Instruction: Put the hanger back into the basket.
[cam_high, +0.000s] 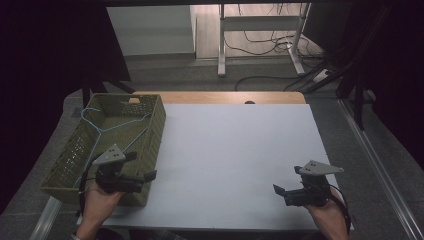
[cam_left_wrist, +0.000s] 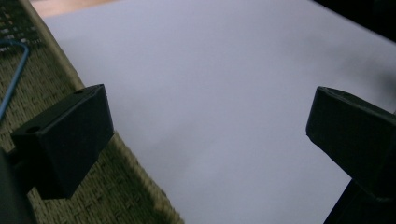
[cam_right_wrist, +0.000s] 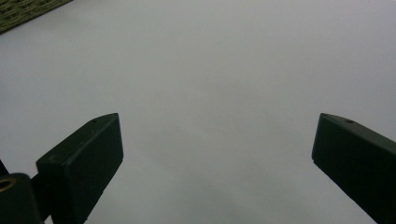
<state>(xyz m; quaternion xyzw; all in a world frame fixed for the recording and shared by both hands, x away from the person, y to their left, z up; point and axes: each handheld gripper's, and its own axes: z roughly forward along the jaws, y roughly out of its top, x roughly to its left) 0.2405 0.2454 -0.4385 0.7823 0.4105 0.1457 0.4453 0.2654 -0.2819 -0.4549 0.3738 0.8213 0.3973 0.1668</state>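
An olive woven basket (cam_high: 156, 135) stands at the table's left side, and a light blue wire hanger (cam_high: 102, 131) lies inside it. My left gripper (cam_high: 142, 166) hovers at the basket's near right corner, jaws wide open with nothing between them. In the left gripper view, that gripper (cam_left_wrist: 210, 126) straddles the basket's rim (cam_left_wrist: 116, 186) and the white sheet, with a bend of the hanger (cam_left_wrist: 14, 70) at far left. My right gripper (cam_high: 287, 180) rests low near the front right of the table. Its jaws (cam_right_wrist: 217, 144) are open and empty over bare white surface.
A white sheet (cam_high: 235, 150) covers most of the wooden table (cam_high: 220, 97), whose far strip stays bare. Beyond the table are a white desk frame (cam_high: 222, 45) and cables on the floor (cam_high: 265, 77). A corner of the basket (cam_right_wrist: 23, 11) shows far off in the right gripper view.
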